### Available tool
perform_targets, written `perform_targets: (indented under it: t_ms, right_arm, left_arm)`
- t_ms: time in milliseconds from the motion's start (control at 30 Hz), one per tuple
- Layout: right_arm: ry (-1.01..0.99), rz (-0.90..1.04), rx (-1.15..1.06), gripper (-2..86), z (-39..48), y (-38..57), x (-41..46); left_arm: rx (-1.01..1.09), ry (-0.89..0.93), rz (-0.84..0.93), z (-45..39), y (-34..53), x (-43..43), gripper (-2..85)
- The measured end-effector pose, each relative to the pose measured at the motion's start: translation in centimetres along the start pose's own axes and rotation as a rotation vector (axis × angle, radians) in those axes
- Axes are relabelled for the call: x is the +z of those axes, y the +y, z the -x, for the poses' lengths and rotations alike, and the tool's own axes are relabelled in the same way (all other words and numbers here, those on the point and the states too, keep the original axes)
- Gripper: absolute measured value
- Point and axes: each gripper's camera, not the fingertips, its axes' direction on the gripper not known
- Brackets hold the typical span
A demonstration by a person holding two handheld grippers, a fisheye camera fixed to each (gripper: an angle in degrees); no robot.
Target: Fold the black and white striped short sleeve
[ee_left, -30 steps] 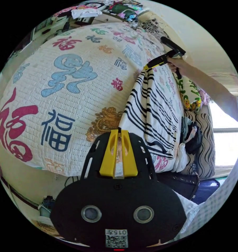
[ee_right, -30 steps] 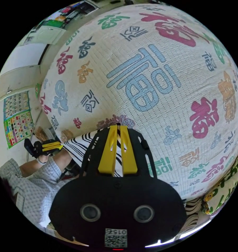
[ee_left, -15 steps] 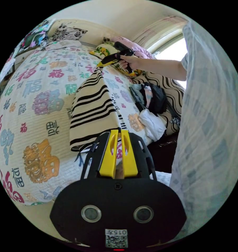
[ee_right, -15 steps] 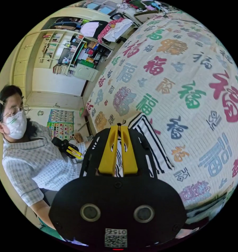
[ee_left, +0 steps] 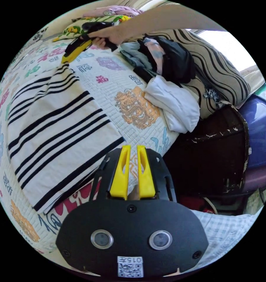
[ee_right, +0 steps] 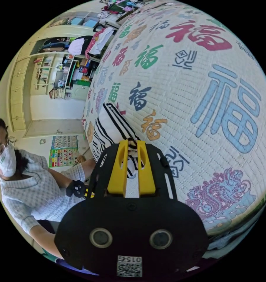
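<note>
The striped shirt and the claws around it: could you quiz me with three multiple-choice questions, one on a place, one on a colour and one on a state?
1. Where does the striped shirt lie?
A. Flat on the printed bed cover
B. On the floor
C. On a shelf

2. What colour are the two jaws of the left claw?
A. Red
B. Yellow
C. Green

3. What state is the left claw in?
A. Shut on the shirt
B. Open, with nothing between its jaws
C. Shut on a white cloth

Answers:
1 A, as the left gripper view shows the shirt spread on the cover.
2 B, as both jaws are bright yellow on a black body.
3 B, as the jaws stand apart and the bed cover shows through the gap, beside the shirt's edge.
</note>
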Motion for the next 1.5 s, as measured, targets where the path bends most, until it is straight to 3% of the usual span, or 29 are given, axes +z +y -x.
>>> perform_targets:
  t_ms: [100,200,400,500,567,667,733,800,900,1100,1233,1367,1500]
  right_arm:
    - [0.012,-0.046,0.035,6.2,-0.8,1.4,-1.0]
    - [0.151,-0.097,0.009,7.5,1.1,2.6,-2.5]
    - [0.244,-0.087,-0.069,7.0,5.2,2.7,-0.3]
    - [0.378,-0.042,0.034,4.3,4.0,2.6,2.1]
    - [0.443,-0.168,0.142,3.9,3.2,3.8,1.5]
    - [0.315,-0.341,0.301,7.5,1.1,6.0,0.0]
    - [0.181,-0.324,0.381,7.7,-1.1,6.3,0.4]
    - [0.091,-0.3,0.434,5.1,-2.8,6.2,1.1]
    - [0.151,-0.291,0.433,0.8,-4.1,6.0,1.6]
    - [0.057,-0.367,0.473,-0.4,-7.3,6.7,1.0]
    - [-0.014,-0.419,0.447,-0.3,-7.9,8.5,-1.0]
    - [0.188,-0.355,0.469,5.3,-9.1,8.6,-1.4]
    - [-0.009,-0.303,0.451,11.2,-12.1,7.2,-0.2]
  left_arm:
    - [0.018,0.089,0.053,-0.5,-1.8,0.1,5.9]
    - [0.04,0.084,-0.084,-0.3,-2.7,-5.3,6.0]
    - [-0.174,-0.205,-0.243,9.5,-4.3,-15.4,8.4]
    - [-0.199,-0.304,-0.241,15.7,-8.2,-17.2,12.5]
    - [-0.237,-0.364,-0.249,19.1,-11.1,-18.1,13.3]
    - [-0.169,-0.101,-0.22,23.2,-15.9,-17.9,12.6]
    - [-0.126,-0.021,-0.048,24.8,-19.1,-16.2,10.7]
    - [-0.098,-0.019,0.007,25.2,-20.4,-16.1,7.5]
    - [-0.074,-0.043,-0.005,25.4,-21.6,-17.4,2.6]
    - [-0.088,-0.086,-0.017,26.3,-23.7,-18.0,1.3]
    - [-0.089,-0.028,-0.104,26.9,-23.9,-20.3,2.6]
    - [-0.133,-0.03,-0.083,28.4,-24.5,-20.7,7.4]
    - [-0.238,0.091,-0.052,31.0,-25.5,-20.3,13.0]
